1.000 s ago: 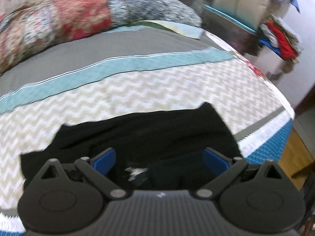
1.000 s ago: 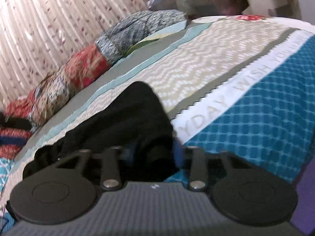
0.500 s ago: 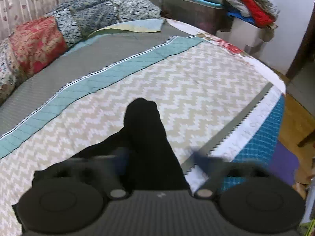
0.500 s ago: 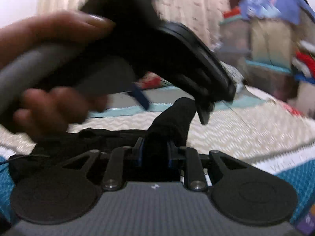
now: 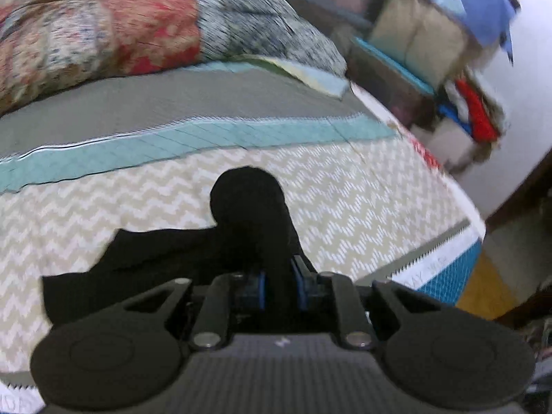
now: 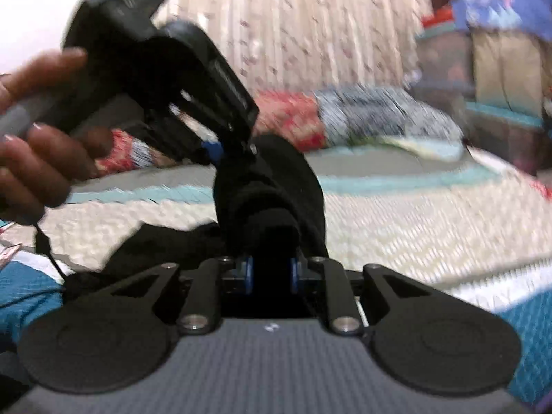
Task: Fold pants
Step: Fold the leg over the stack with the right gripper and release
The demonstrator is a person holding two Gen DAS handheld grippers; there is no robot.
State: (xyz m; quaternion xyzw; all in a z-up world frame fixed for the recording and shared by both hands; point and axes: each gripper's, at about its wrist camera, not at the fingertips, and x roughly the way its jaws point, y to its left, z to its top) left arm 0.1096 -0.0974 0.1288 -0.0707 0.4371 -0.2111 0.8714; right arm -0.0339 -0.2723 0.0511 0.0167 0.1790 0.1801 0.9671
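The black pants (image 5: 158, 258) lie bunched on the patterned bed quilt (image 5: 362, 186). One gathered fold rises from them between the blue pads of my left gripper (image 5: 279, 286), whose jaws are closing and pressing on the cloth. In the right wrist view another bunch of the pants (image 6: 272, 189) stands up between the pads of my right gripper (image 6: 269, 272), which is also closing on the fabric. The left gripper (image 6: 220, 153), held by a hand (image 6: 41, 151), pinches the same raised fold just beyond. Both grips sit close together, lifted a little off the quilt.
A rolled patchwork blanket (image 5: 138, 34) lies along the far side of the bed. Stacked storage boxes with clothes (image 5: 424, 55) stand past the bed's right corner. A wooden floor (image 5: 483, 286) shows beyond the bed's edge, and a curtain (image 6: 310, 27) hangs behind.
My left gripper, open over the flat pants a second ago, has shut on a fold and lifted it. The right gripper rolled and rose with its cloth, and the left gripper came into its view.
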